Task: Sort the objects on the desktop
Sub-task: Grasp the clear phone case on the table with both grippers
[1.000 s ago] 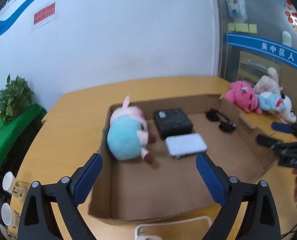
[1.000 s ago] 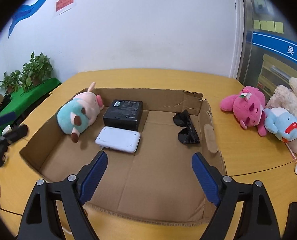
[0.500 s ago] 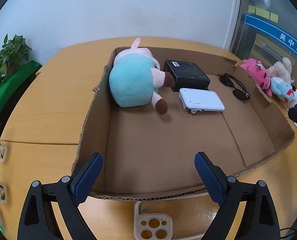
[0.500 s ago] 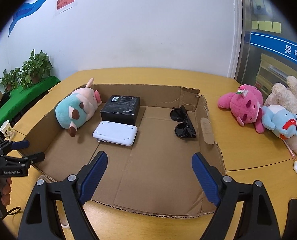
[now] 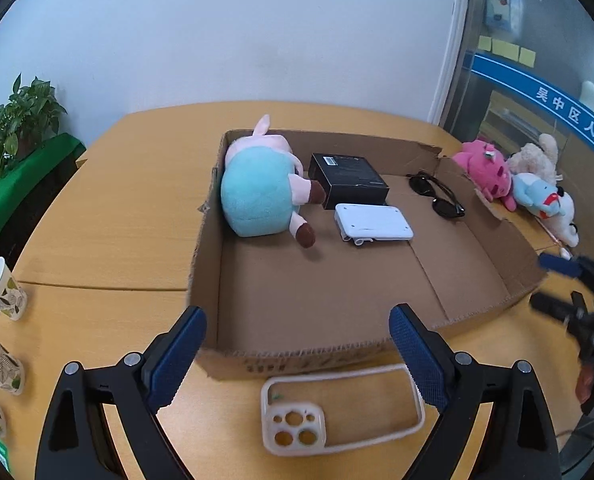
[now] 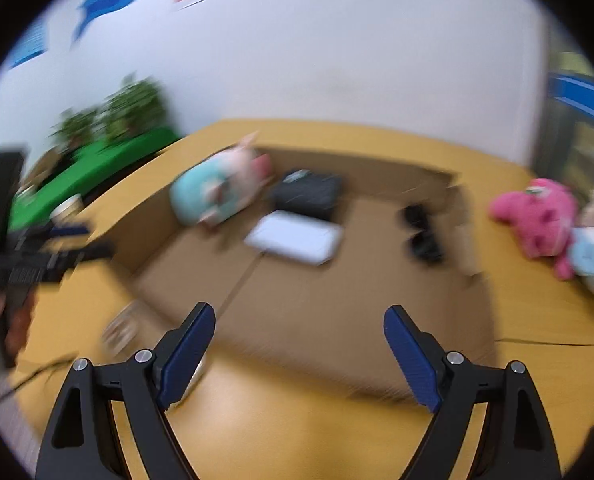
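Observation:
A shallow cardboard box (image 5: 477,236) lies on the wooden table (image 5: 109,216). In it lie a teal and pink plush pig (image 5: 261,192), a black box (image 5: 349,180), a white flat device (image 5: 373,222) and black sunglasses (image 5: 437,194). A clear phone case (image 5: 337,412) lies on the table in front of the box, just under my open, empty left gripper (image 5: 297,356). My right gripper (image 6: 299,352) is open and empty over the box's near edge (image 6: 337,360); its view is blurred. It also shows in the left wrist view (image 5: 569,284).
Pink, cream and blue plush toys (image 5: 517,180) lie on the table right of the box. Paper cups (image 5: 1,292) stand at the table's left edge. A potted plant (image 5: 21,128) on a green surface stands at the far left.
My left gripper has pulled back from the box, so the phone case now shows whole between its fingers. My right gripper is moving fast; its view has blurred and shifted back.

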The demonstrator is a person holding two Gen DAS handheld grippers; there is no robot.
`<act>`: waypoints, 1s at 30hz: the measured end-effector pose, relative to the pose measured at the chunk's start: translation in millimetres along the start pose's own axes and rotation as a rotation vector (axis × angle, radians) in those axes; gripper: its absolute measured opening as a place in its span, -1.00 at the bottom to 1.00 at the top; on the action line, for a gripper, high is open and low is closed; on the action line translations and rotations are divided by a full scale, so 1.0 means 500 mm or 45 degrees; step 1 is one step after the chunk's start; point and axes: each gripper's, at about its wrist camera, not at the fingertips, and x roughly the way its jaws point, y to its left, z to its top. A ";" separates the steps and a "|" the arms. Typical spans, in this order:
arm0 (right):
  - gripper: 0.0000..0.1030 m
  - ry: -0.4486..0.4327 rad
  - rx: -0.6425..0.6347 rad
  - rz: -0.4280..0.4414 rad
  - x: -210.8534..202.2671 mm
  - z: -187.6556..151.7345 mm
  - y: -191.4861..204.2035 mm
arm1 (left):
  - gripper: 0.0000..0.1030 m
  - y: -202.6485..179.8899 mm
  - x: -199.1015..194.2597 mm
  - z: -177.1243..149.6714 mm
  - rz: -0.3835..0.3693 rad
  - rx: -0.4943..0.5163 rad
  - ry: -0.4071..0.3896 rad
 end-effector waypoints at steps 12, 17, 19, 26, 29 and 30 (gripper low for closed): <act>0.68 0.260 0.044 0.439 0.127 -0.089 0.135 | 0.28 0.081 0.107 -0.093 -0.155 -0.154 0.384; 0.68 0.329 0.102 0.485 0.178 -0.085 0.139 | 0.20 0.067 0.165 -0.102 -0.205 -0.173 0.468; 0.68 0.350 0.118 0.513 0.192 -0.089 0.141 | 0.15 0.052 0.171 -0.104 -0.252 -0.161 0.486; 0.69 0.325 0.187 0.511 0.176 -0.104 0.105 | 0.15 -0.001 0.133 -0.107 -0.320 -0.080 0.428; 0.69 0.217 0.168 0.531 0.109 -0.104 0.076 | 0.15 -0.032 0.078 -0.095 -0.435 -0.049 0.316; 0.69 0.178 0.155 0.536 0.082 -0.105 0.067 | 0.15 -0.040 0.070 -0.092 -0.471 -0.048 0.302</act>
